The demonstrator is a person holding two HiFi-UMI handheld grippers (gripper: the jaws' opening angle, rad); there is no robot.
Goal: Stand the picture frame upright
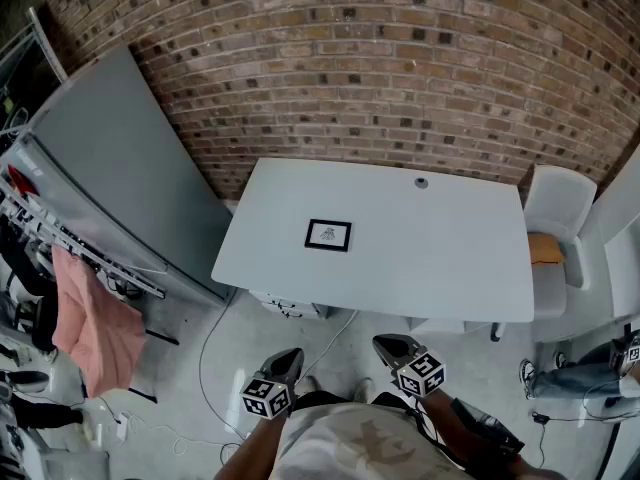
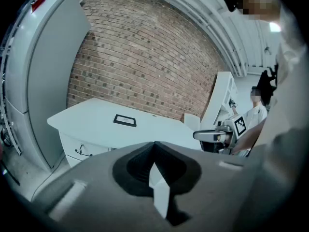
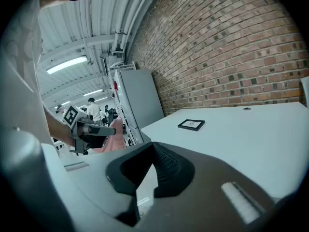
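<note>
Picture frame (image 1: 328, 235) lies flat, face up, on the white desk (image 1: 440, 268), toward 9 o'clock of the desk's middle and apart from every edge. It has a black border and a pale print too small to read. Left gripper (image 1: 290, 355) is held low at 6 o'clock of the desk, over the floor, off the near edge; its fingers are pressed together tip to tip and grip no object. Right gripper (image 1: 386, 344) is just beside it at 3 o'clock, fingers likewise closed on themselves and empty. Both are well apart from the frame, which sits at roughly 12 o'clock from the pair. Brick wall (image 1: 400, 68) stands behind the desk at 12 o'clock. White chair (image 1: 556, 218) with an orange cushion is at the desk's 3 o'clock. Grey cabinet (image 1: 110, 168) is at 9 o'clock, with a pink cloth (image 1: 90, 328) hanging near it at 8 o'clock.
</note>
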